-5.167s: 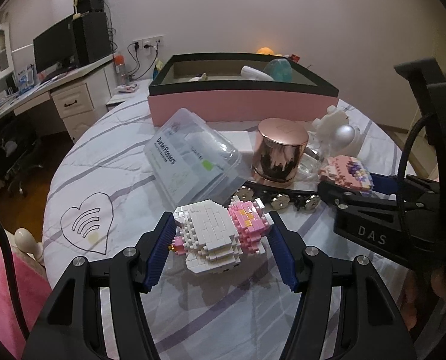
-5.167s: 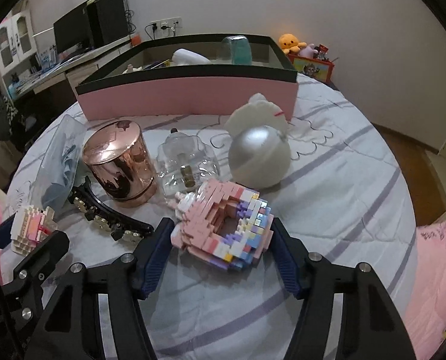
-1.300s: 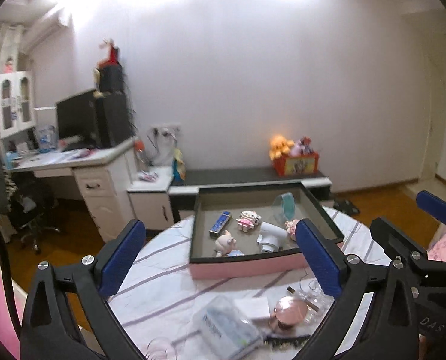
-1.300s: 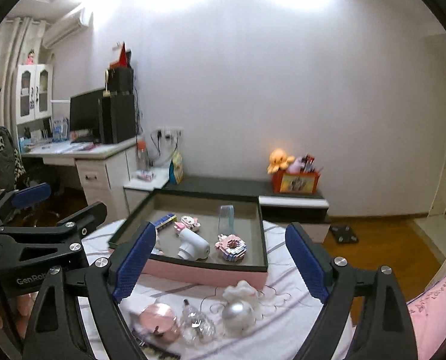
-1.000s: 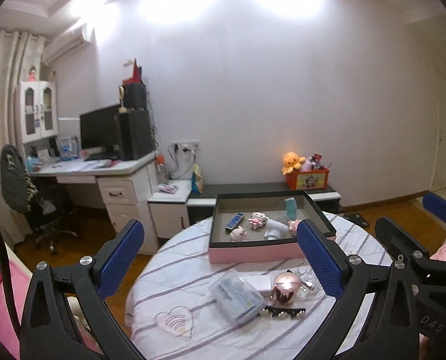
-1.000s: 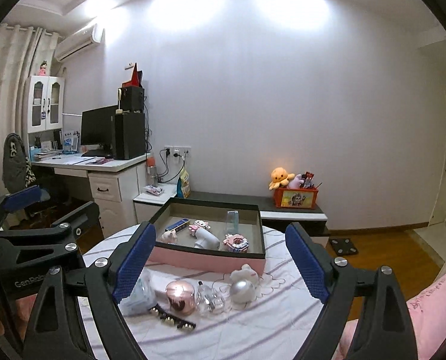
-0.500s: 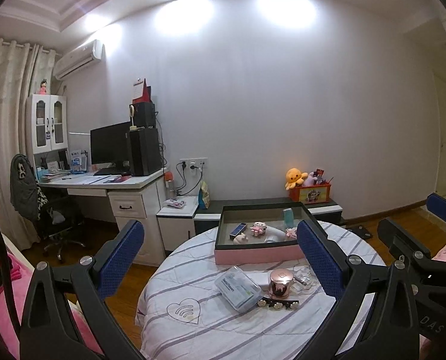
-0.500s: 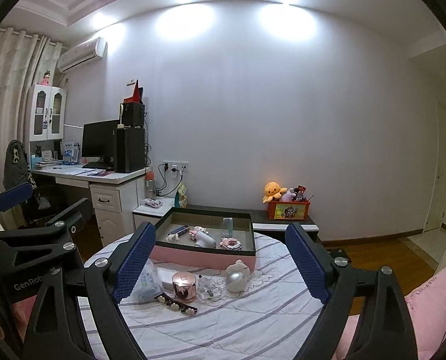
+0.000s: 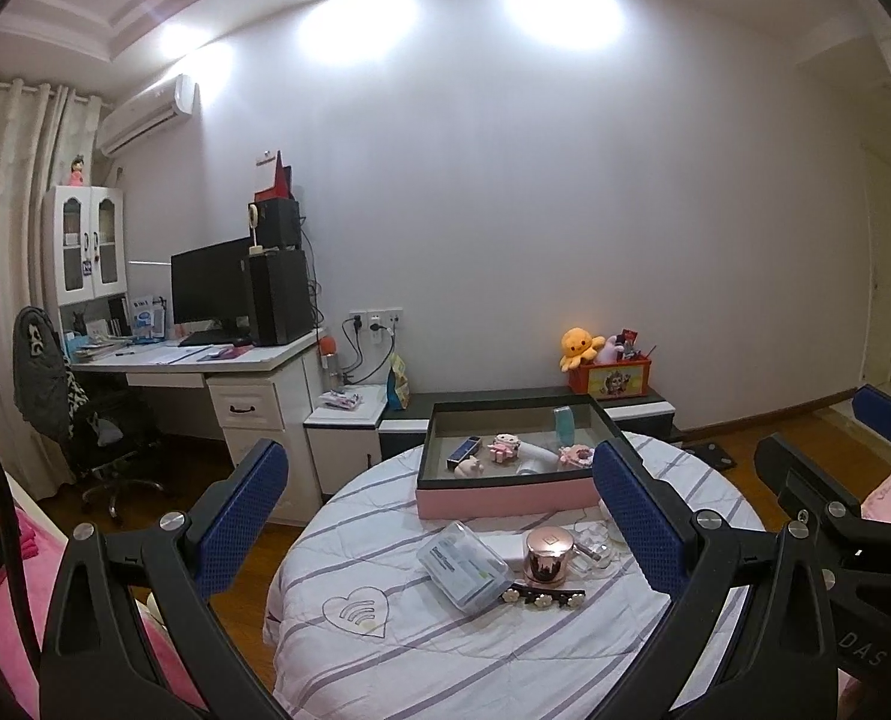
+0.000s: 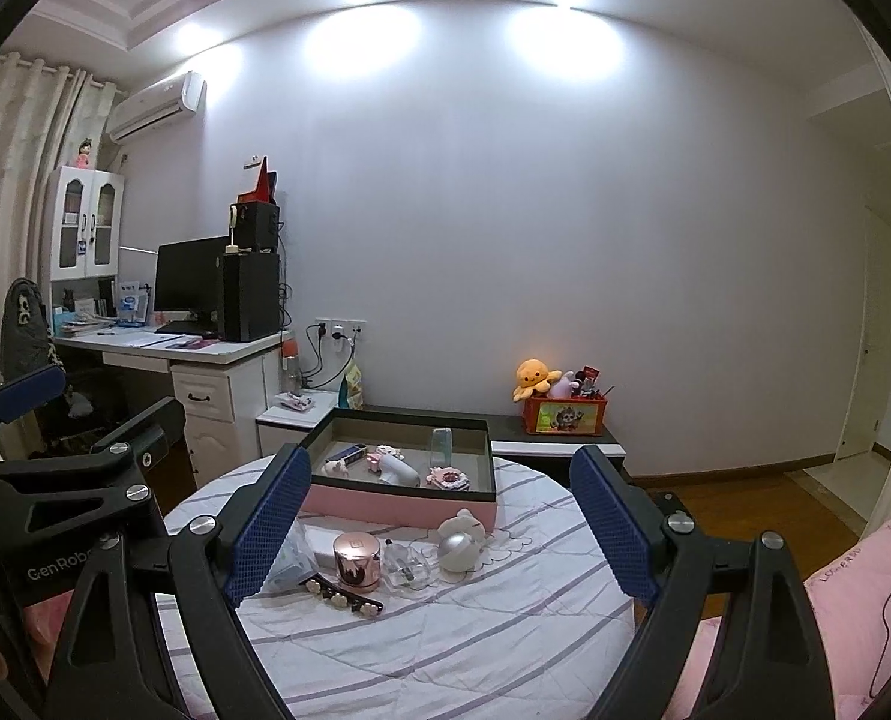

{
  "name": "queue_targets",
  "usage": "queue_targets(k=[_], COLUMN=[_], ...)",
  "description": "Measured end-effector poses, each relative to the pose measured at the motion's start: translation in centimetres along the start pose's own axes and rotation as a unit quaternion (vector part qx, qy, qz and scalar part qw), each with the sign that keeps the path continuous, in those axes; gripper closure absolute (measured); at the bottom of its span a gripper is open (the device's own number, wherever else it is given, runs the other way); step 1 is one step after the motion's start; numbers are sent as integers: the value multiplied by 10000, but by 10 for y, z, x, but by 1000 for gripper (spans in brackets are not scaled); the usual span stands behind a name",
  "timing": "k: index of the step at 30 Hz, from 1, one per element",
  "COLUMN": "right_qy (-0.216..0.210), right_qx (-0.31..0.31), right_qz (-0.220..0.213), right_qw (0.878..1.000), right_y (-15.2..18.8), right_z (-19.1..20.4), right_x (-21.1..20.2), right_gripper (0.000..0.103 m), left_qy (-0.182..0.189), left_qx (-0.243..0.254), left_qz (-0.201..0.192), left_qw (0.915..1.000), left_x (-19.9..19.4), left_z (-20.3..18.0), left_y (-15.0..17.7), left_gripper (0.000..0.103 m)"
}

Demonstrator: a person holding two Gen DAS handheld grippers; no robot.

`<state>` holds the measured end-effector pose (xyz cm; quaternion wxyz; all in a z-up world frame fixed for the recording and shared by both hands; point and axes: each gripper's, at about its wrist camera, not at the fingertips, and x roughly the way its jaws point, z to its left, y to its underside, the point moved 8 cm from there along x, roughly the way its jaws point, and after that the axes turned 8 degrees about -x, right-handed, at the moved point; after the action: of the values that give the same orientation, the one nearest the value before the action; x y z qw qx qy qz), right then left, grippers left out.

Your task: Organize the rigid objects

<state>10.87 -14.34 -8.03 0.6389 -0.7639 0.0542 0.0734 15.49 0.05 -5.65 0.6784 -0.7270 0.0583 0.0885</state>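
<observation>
A pink box with a dark rim [image 9: 501, 501] [image 10: 397, 507] stands at the far side of the round table [image 9: 433, 654] [image 10: 433, 654]. Inside lie small brick figures, a white device and a teal bottle. In front of it sit a rose-gold jar [image 9: 547, 555] [image 10: 357, 559], a clear plastic case [image 9: 463, 564], a flowered hair clip [image 9: 542, 596] [image 10: 340, 595], a glass bottle [image 10: 406, 567] and a silver ball [image 10: 457, 551]. My left gripper [image 9: 439, 510] and right gripper [image 10: 439, 516] are both open, empty, far back and high above the table.
A desk with a monitor and speakers [image 9: 229, 336] stands at the left with an office chair [image 9: 55, 384]. A low cabinet with a red toy box [image 9: 616, 375] runs behind the table. Pink bedding [image 10: 859, 600] lies at the right.
Both grippers have pulled further back and up from the table, so it looks smaller. Earlier they held the brick figures, which now lie in the box.
</observation>
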Motion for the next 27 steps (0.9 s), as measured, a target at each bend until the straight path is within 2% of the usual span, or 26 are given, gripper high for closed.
queue_targets(k=[19,23,27], right_qy=[66,24,-57], right_qx=[28,33,67], right_qz=[227,362,640], right_qw=[9997,9993,9979], right_y=[6,13,29], right_z=[0,2,3], right_x=[18,30,51], right_gripper=[13,13,13], left_qy=[47,135,274], left_qx=[2,-43,-123], left_qz=[220,442,942], left_qw=[9997,9989,9951], left_x=[23,39,64], left_z=[-4,-2,4], left_y=[11,22,50], left_gripper=[0,0,0])
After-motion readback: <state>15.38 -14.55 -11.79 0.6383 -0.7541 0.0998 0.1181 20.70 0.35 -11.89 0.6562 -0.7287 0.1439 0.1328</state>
